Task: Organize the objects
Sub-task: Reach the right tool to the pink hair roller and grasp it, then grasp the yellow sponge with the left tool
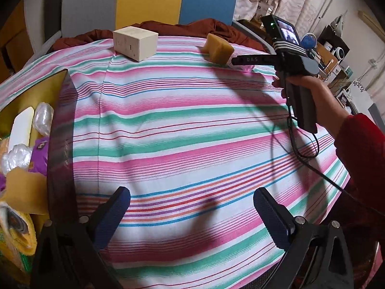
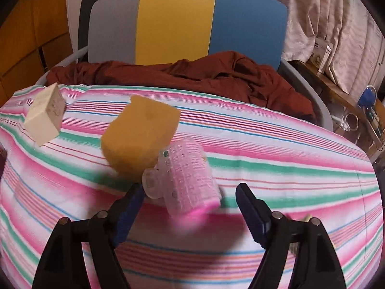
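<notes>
A yellow sponge [image 2: 139,134] lies on the striped cloth [image 2: 264,149], with a clear pink plastic container [image 2: 187,183] just in front of it. My right gripper [image 2: 190,195] is open, its fingers on either side of the container's near end, not closed on it. A white box [image 2: 45,118] lies to the left. In the left wrist view the sponge [image 1: 217,49] and white box [image 1: 134,43] sit at the far edge, with the right gripper [image 1: 234,61] at the sponge. My left gripper [image 1: 192,202] is open and empty over the cloth.
A dark box [image 1: 61,130] at the left holds several items: plastic wrap, a white piece, purple packaging, a sponge. A rust-red garment [image 2: 192,74] lies behind the cloth before a grey-yellow-blue chair back [image 2: 187,21]. A cluttered shelf [image 2: 349,101] stands at right.
</notes>
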Demonstrator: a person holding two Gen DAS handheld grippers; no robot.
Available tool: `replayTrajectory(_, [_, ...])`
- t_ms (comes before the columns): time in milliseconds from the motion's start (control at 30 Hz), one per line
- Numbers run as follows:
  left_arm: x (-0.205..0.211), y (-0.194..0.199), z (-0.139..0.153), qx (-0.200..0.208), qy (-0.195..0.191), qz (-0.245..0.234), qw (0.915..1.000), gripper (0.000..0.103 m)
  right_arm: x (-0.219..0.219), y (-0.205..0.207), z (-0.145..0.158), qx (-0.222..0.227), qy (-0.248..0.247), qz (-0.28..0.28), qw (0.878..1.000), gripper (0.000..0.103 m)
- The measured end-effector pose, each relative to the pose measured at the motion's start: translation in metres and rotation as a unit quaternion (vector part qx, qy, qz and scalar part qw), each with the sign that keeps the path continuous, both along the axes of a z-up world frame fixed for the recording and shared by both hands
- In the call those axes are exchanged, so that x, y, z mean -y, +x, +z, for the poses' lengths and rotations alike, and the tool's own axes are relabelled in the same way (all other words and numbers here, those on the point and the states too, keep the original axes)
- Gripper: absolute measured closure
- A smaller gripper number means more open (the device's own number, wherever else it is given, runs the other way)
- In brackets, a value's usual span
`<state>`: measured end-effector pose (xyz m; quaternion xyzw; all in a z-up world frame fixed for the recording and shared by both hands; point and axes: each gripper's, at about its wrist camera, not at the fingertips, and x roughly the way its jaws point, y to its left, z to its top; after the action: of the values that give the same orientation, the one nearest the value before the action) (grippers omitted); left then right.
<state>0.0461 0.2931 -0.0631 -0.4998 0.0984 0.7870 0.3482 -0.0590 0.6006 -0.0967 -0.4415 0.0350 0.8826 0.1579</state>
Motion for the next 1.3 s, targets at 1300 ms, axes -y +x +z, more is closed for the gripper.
replayTrajectory(1300, [-0.265,-0.175,-0.021,-0.104,-0.032,0.003,0.9941,0.033,0.027,0.115,0.005,-0.154,-0.015,-0.23,0.961,0.043])
